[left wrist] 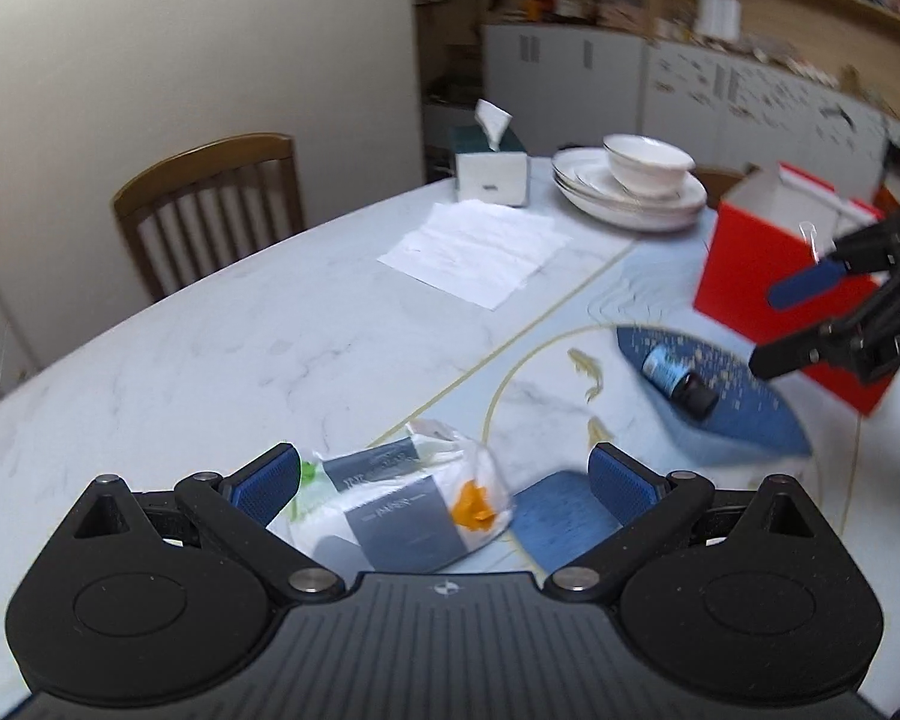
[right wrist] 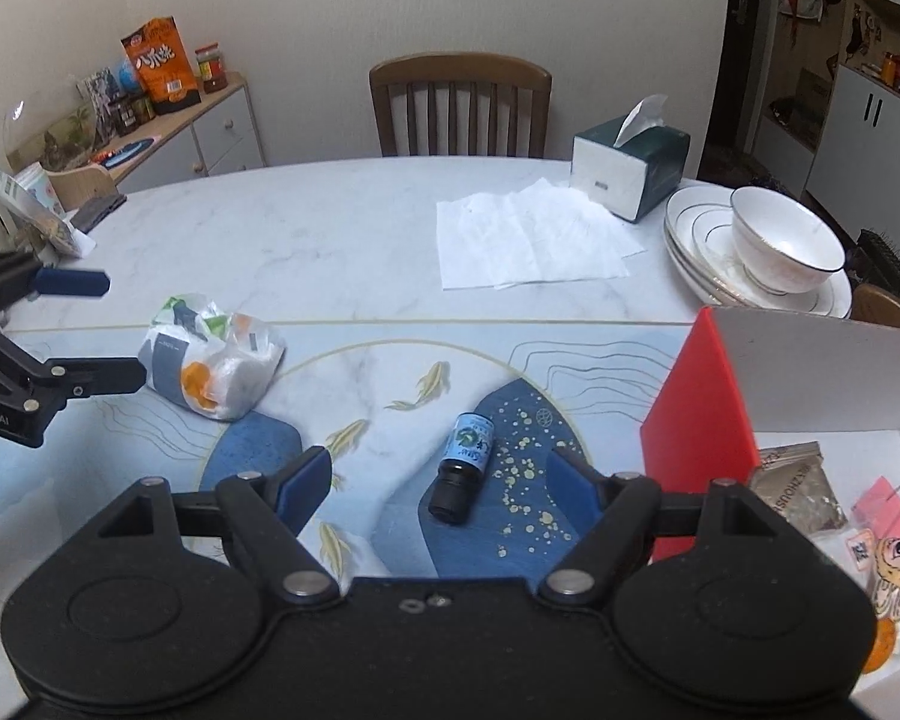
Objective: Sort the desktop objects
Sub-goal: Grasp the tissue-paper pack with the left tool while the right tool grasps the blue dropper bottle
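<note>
Right gripper (right wrist: 444, 480) jaws spread wide, nothing between the pads. Small dark bottle (right wrist: 463, 468) with blue label lies on its side on the placemat (right wrist: 390, 384), cap toward the camera, between the fingers but untouched. Left gripper (right wrist: 111, 330) enters at the left edge, jaws apart, just beside a crumpled plastic-wrapped packet (right wrist: 213, 369). Red box (right wrist: 699, 438) open at the tabletop's right edge, sachets inside. Far right corner: stacked plates (right wrist: 690, 252) with bowl (right wrist: 786, 246), tissue box (right wrist: 630, 168), loose tissues (right wrist: 528, 240).
</note>
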### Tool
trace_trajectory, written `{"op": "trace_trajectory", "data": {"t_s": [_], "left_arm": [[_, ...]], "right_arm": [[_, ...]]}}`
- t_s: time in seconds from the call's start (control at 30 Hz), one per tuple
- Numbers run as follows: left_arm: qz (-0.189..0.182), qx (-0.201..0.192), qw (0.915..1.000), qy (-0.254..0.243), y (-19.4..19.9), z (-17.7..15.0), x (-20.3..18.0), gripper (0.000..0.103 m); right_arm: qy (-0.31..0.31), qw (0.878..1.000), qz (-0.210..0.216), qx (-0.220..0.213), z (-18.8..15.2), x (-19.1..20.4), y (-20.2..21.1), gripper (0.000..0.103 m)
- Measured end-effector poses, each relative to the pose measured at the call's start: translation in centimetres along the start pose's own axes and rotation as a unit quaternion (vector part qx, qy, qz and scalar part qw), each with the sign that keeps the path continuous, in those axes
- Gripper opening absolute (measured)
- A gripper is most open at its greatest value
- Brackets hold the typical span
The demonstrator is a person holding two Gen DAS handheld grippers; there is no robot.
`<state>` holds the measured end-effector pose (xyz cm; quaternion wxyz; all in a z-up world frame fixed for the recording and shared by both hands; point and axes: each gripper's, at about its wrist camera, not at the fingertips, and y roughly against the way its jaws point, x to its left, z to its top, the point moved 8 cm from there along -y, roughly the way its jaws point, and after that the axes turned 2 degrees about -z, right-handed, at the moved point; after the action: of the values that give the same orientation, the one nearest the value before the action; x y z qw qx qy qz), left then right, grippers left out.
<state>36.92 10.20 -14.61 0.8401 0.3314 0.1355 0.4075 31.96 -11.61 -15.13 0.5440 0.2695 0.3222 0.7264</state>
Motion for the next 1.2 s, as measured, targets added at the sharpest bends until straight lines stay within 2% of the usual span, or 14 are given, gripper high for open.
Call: {"op": "trace_trajectory", "data": {"t_s": [0.23, 0.5, 0.97, 1.2], "left_arm": [[-0.03, 0.011, 0.997, -0.07, -2.4, -0.2, 1.0, 0.103], [-0.068, 0.025, 0.9873, -0.142, -5.2, -0.9, 1.4, 0.103], [-0.086, 0.066, 0.9788, -0.174, -8.9, -3.0, 1.3, 0.103], [-0.094, 0.081, 0.9864, -0.108, -9.3, -3.2, 2.0, 0.103]], "right_arm": [[-0.001, 1.0, -0.002, 0.017, 0.1, 0.6, -2.3, 0.078], [-0.014, 0.999, -0.018, 0.035, -0.1, 0.4, -4.7, 0.078], [-0.022, 0.997, -0.035, 0.065, -1.0, -0.3, -7.7, 0.077], [-0.025, 0.997, -0.039, 0.068, -1.0, -0.6, -8.3, 0.076]]}}
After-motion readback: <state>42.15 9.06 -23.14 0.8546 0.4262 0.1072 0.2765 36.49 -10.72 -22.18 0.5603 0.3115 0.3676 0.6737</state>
